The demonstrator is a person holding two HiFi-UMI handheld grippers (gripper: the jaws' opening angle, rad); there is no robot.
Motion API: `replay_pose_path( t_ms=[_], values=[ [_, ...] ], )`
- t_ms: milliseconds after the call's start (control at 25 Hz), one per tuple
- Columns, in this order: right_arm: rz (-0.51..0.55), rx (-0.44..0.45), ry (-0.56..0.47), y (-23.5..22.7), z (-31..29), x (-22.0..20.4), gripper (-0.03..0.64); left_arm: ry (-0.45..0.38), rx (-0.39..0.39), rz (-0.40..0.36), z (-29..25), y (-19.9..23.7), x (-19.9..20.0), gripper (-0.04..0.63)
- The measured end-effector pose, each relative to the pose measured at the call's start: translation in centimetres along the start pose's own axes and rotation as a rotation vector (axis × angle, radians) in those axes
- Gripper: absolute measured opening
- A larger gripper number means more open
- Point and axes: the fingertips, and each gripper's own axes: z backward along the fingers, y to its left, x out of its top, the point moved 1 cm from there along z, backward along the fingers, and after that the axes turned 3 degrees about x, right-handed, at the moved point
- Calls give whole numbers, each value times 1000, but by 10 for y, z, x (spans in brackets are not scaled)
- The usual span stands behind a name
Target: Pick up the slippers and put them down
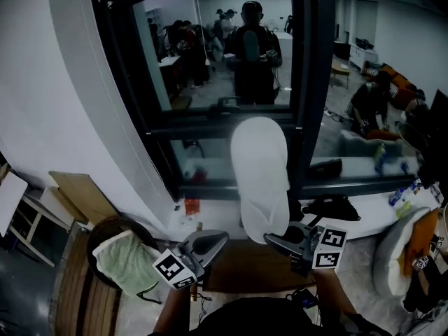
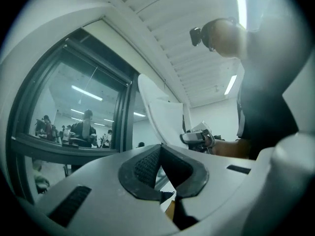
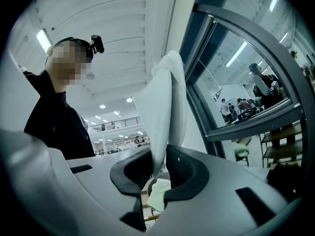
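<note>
A white slipper (image 1: pixel 260 177) stands upright in the middle of the head view, in front of the dark window frame. My right gripper (image 1: pixel 274 238) is shut on its lower edge. In the right gripper view the slipper (image 3: pixel 165 107) rises from between the dark pads (image 3: pixel 130 173), pinched at the right gripper (image 3: pixel 158 156). My left gripper (image 1: pixel 210 238) hovers just left of the slipper, apart from it. Its jaws meet at the left gripper (image 2: pixel 160 149) with nothing between them. Beyond it I see the slipper (image 2: pixel 162 114) and the right gripper (image 2: pixel 197 137). No second slipper is in sight.
A dark-framed glass wall (image 1: pixel 308 82) stands straight ahead, with several people behind it. A round stool with a green cloth (image 1: pixel 126 261) sits lower left beside a wooden board (image 1: pixel 77 194). A brown surface (image 1: pixel 245 268) lies below the grippers. A white cushion (image 1: pixel 395 250) is at right.
</note>
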Motion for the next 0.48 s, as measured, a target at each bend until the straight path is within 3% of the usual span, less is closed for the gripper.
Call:
replay_pose_path(
  t_ms=[480],
  values=[
    [-25,19,-61,-3,5,9,69,-22,-58,50,-7,-8,6,11]
  ],
)
